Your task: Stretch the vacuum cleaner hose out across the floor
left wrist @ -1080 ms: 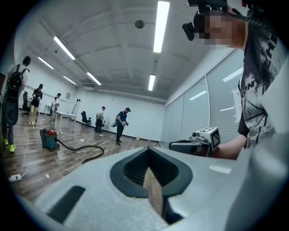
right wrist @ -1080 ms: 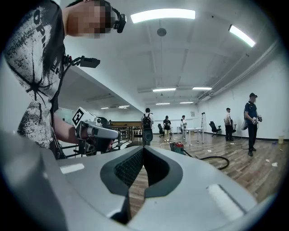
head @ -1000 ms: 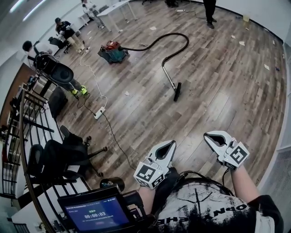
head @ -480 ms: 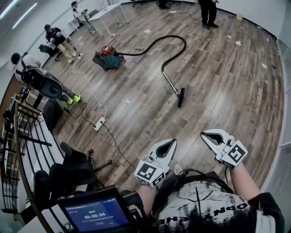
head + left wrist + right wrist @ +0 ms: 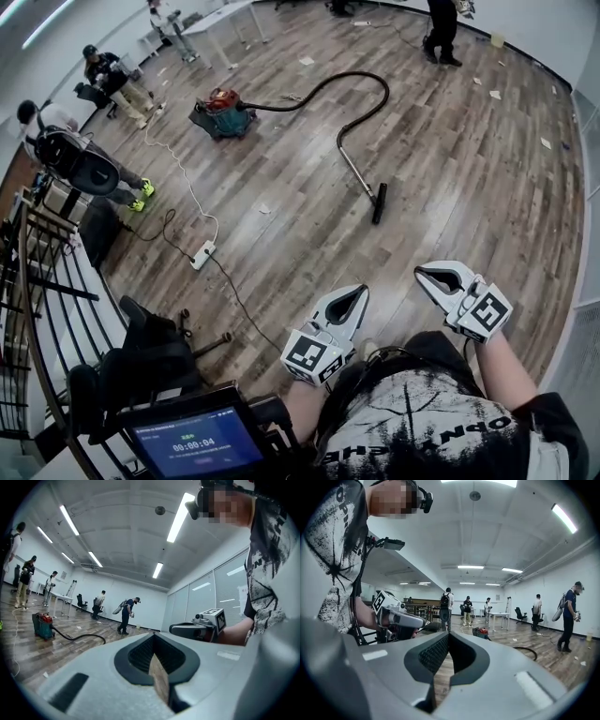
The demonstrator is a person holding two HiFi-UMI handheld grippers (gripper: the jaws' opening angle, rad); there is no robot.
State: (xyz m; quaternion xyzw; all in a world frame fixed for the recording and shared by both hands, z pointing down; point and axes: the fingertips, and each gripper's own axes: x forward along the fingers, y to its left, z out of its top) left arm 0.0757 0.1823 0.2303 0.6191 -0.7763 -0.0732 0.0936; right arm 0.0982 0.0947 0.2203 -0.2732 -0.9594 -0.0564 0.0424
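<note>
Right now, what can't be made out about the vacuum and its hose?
- Left gripper view: the hose runs behind the left gripper; its far end is hidden.
- Right gripper view: the right gripper cuts off the hose; the vacuum cleaner is too small for detail.
- Head view: the hose-to-vacuum joint is too small; the person near the hose is cut off by the top edge.

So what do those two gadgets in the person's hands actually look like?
The left gripper and right gripper are pale grey plastic shells, each with a teardrop-shaped opening lined by black ribbed pads. A white cube with black square markers sits at each one's rear. The person wears a black short-sleeved T-shirt with white print.
</note>
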